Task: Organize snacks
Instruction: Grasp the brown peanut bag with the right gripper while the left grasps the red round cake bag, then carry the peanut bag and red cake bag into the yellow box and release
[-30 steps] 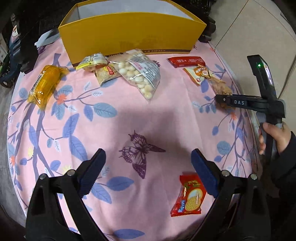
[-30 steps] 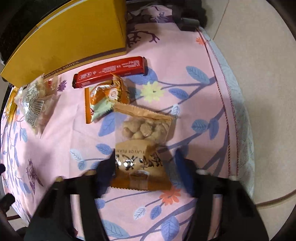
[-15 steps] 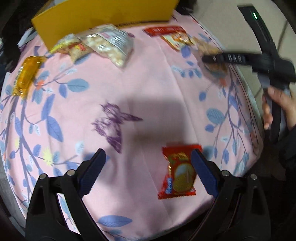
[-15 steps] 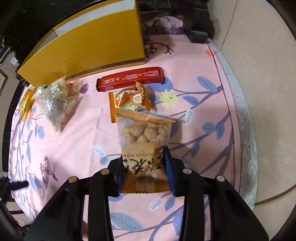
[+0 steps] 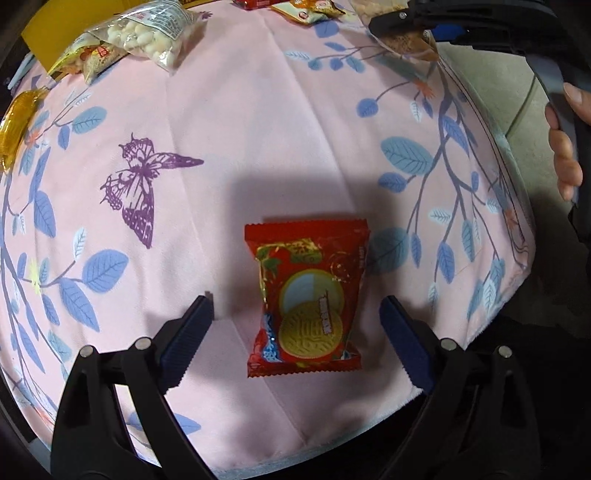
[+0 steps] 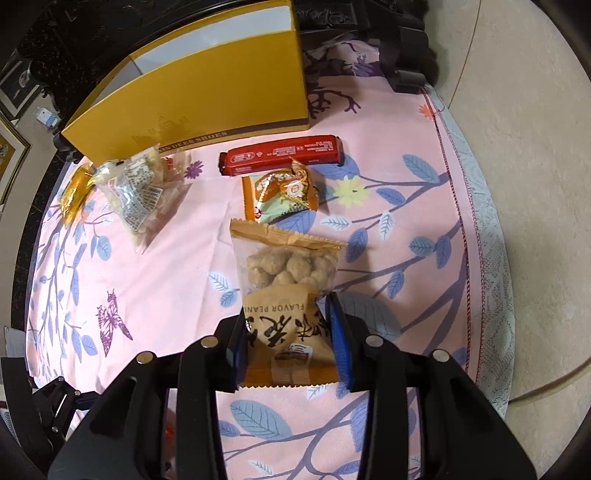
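My left gripper (image 5: 295, 317) is open, its blue pads on either side of a red biscuit packet (image 5: 306, 299) that lies flat near the table's front edge. My right gripper (image 6: 290, 332) is shut on a brown peanut packet (image 6: 284, 280) and holds it just above the pink cloth; it also shows in the left wrist view (image 5: 406, 40). A yellow shoe box (image 6: 207, 96) stands open at the back of the table.
A red bar (image 6: 280, 157) and an orange-green packet (image 6: 282, 192) lie in front of the box. A clear bag of white pieces (image 5: 151, 33), small packets (image 5: 92, 55) and a yellow packet (image 5: 16, 125) lie to the left. The table edge (image 5: 517, 258) drops off at right.
My left gripper has come down and forward over the red biscuit packet, which now sits between its pads. My right gripper has closed on the peanut packet and lifted it slightly.
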Available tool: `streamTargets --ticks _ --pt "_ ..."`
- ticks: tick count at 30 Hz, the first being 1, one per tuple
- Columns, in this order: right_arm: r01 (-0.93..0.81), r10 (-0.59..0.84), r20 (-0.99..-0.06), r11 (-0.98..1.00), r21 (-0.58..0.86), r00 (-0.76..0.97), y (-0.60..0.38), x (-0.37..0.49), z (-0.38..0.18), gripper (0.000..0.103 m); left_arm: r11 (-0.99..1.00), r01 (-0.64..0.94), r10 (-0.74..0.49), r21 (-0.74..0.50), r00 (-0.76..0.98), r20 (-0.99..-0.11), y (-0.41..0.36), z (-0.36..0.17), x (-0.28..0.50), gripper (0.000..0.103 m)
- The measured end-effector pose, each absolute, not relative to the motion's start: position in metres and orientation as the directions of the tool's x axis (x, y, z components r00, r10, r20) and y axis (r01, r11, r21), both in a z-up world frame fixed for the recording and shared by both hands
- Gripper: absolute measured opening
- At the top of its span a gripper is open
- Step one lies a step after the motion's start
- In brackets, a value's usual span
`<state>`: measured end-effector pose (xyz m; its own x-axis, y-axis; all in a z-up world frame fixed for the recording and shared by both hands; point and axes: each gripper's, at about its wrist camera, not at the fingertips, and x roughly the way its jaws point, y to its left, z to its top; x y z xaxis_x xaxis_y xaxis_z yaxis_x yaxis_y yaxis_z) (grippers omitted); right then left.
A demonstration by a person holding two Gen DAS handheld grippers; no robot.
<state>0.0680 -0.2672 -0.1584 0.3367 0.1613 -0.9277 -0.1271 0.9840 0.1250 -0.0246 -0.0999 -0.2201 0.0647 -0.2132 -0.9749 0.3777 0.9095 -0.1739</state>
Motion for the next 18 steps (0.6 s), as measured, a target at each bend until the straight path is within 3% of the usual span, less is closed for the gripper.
streamTargets --ticks 5,6,18 --pt "-0.149 0.181 -0.923 0.979 0.138 0.338 -0.264 0.068 -0.155 0.038 0.927 0.363 -0.153 -0.094 0.137 -0.979 -0.099 -0.218 -0.026 0.058" --pt "-0.152 0.184 -0.923 0.979 0.139 0.339 -0.264 0.068 -0.154 0.038 0.930 0.359 -0.141 -0.079 0.151 -0.978 -0.098 -0.217 -0.026 0.046" --pt "-0.188 0.215 -0.914 0.970 0.157 0.345 -0.252 0.070 -0.145 0.039 0.954 0.290 -0.136 -0.069 0.220 -0.966 -0.073 -0.203 -0.021 0.044"
